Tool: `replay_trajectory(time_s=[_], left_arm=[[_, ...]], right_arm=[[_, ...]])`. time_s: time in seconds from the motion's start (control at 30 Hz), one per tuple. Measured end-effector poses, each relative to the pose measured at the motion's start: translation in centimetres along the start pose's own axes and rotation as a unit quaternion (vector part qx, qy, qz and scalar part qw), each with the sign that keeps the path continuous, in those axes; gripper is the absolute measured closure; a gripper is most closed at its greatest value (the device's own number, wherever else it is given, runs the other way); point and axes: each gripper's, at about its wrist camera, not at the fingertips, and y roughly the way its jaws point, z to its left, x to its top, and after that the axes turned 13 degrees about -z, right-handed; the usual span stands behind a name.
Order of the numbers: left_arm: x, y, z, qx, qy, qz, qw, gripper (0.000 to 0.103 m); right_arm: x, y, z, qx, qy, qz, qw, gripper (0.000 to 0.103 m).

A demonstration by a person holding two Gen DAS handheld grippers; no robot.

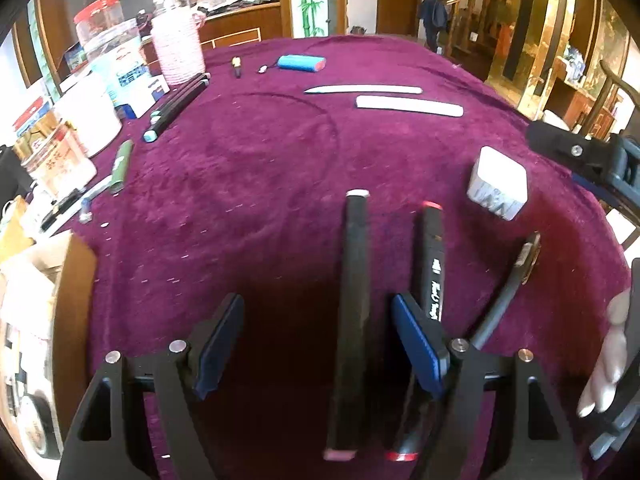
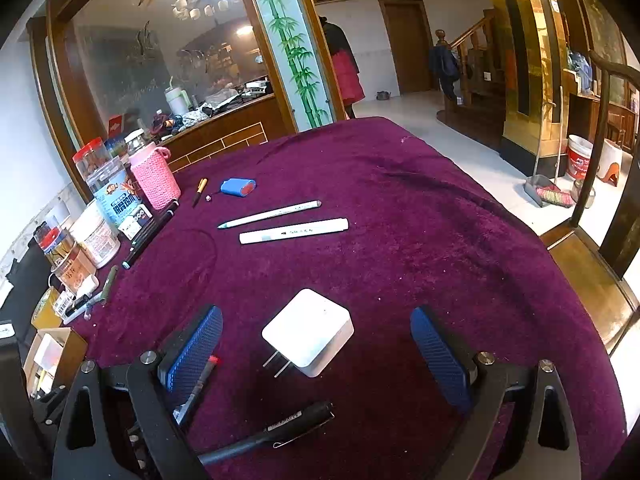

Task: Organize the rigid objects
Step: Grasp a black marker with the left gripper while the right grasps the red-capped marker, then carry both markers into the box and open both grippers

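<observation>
My left gripper (image 1: 320,344) is open over the purple tablecloth (image 1: 260,184). A black marker with pink ends (image 1: 352,308) lies between its fingers, nearer the right pad. A black marker with red ends (image 1: 432,264) lies just outside the right finger, and a grey-black pen (image 1: 504,292) lies further right. My right gripper (image 2: 316,344) is open around a white plug adapter (image 2: 310,330), which rests on the cloth and also shows in the left wrist view (image 1: 498,182). The pen (image 2: 276,428) lies below it.
Two white pens (image 2: 294,222) and a blue battery pack (image 2: 238,186) lie mid-table. Jars, a pink-sleeved bottle (image 2: 154,176) and boxes line the left edge, with black markers (image 2: 150,232) and a green pen (image 2: 108,280) beside them. A cardboard box (image 2: 52,350) and a wooden chair (image 2: 592,240) flank the table.
</observation>
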Motion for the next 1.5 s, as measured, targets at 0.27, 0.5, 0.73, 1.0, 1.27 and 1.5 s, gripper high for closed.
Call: replay_trajectory(time_s=[0.27, 0.5, 0.73, 1.0, 1.27, 1.5], left_arm=[[-0.7, -1.3, 1.0, -0.073, -0.014, -0.012, 0.9972, 0.089], [-2.0, -5.5, 4.2, -0.104, -0.086, -0.029, 0.9904, 0.089], [-2.9, -12.2, 7.8, -0.127, -0.119, -0.081, 0.9814, 0.089], [-5.4, -16.8, 14.3, -0.111, -0.174, -0.117, 0.9716, 0.089], [-8.7, -18.9, 20.5, -0.068, -0.225, -0.126, 0.9637, 0.089], [-11.1, -18.3, 23.0, -0.051, -0.255, -0.100, 0.9604, 0.089]], right_arm=[[-0.3, 0.4, -0.1, -0.002, -0.009, 0.006, 1.000, 0.006], [-0.3, -1.3, 1.7, 0.058, -0.035, -0.029, 0.997, 0.006], [-2.6, -1.8, 7.6, 0.103, -0.096, 0.055, 0.988, 0.011], [-7.0, 1.0, 11.6, 0.025, -0.170, 0.139, 0.975, 0.046], [-6.2, 0.3, 10.2, 0.059, -0.088, 0.150, 0.983, 0.088], [-5.5, -2.5, 10.1, 0.126, -0.005, 0.158, 0.979, 0.087]])
